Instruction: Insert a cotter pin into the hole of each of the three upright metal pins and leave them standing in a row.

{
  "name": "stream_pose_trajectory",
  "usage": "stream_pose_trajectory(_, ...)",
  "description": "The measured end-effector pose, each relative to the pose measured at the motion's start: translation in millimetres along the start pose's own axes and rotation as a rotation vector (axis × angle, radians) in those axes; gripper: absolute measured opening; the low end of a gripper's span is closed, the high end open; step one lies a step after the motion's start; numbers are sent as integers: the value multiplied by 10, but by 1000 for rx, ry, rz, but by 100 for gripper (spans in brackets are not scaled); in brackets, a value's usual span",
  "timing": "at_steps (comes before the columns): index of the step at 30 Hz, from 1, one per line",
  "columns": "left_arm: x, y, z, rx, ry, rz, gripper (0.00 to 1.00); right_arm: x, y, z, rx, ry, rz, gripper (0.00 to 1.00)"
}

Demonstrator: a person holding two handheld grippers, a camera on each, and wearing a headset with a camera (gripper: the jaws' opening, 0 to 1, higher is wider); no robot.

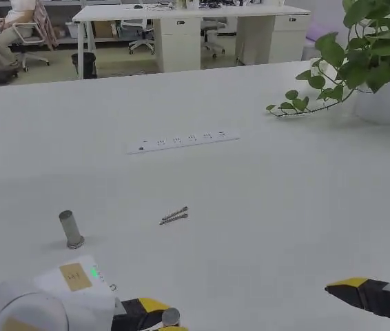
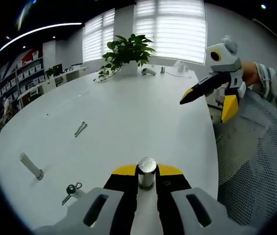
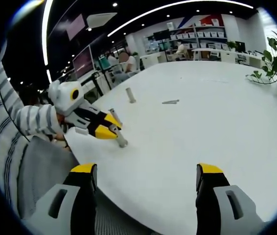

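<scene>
My left gripper [image 2: 147, 182] is shut on a short metal pin [image 2: 147, 171], standing at the near table edge; in the head view the left gripper [image 1: 159, 317] sits bottom left with that held pin [image 1: 171, 316]. A second pin [image 1: 71, 229] stands upright alone, farther left. A third pin [image 2: 70, 190] with a wire loop at its top stands close beside the left gripper. Two loose cotter pins [image 1: 174, 216] lie together mid-table. My right gripper [image 3: 148, 172] hangs open and empty off the table's near right edge, and the right gripper [image 1: 352, 288] shows bottom right.
A white power strip [image 1: 181, 141] lies across the table's middle. A potted plant [image 1: 364, 62] stands at the far right corner. Desks, chairs and a seated person [image 1: 9, 31] are beyond the table.
</scene>
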State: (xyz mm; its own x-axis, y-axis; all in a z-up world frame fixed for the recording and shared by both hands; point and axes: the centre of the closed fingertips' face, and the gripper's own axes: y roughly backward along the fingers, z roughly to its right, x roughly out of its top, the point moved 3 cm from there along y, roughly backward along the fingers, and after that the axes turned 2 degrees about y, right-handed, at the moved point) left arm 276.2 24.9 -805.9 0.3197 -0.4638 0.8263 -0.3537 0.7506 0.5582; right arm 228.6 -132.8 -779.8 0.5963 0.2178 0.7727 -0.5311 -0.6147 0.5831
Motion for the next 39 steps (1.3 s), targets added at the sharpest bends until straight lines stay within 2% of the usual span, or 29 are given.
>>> stream_pose_trajectory(9, 52, 59, 4, -13, 19, 29, 15, -3, 4, 3, 7, 15, -17, 84)
stream_pose_trajectory(13, 54, 118, 62, -51, 27, 36, 26, 0, 5, 6, 11, 21, -23, 84)
stream_pose_trajectory(15, 69, 156, 132, -95, 71, 48, 30, -2, 6, 7, 15, 24, -27, 84)
stream_pose_trajectory(18, 113, 243, 152, -97, 73, 83, 34, -10, 4, 9, 26, 29, -33, 84)
stream_pose_trajectory(23, 88, 365, 213, -107, 84, 78, 54, -45, -27, 5, 55, 46, -54, 84)
stream_pose_trajectory(26, 33, 425, 228, -97, 93, 65, 62, -46, -48, 28, 69, 53, -65, 84)
stream_pose_trajectory(28, -38, 461, 204, -74, 147, 39, 66, -32, -53, 34, 73, 59, -68, 84)
stream_pose_trajectory(29, -53, 473, 187, -63, 158, 39, 67, -24, -56, 42, 74, 61, -69, 84)
stream_pose_trajectory(35, -97, 561, 110, -1, 187, 76, 67, 4, -89, 92, 99, 86, -105, 84)
stream_pose_trajectory(37, -103, 579, 134, -9, 188, 85, 71, 19, -106, 102, 105, 92, -115, 84)
stream_pose_trajectory(39, -108, 587, 165, -18, 189, 89, 80, 44, -120, 97, 112, 101, -120, 84)
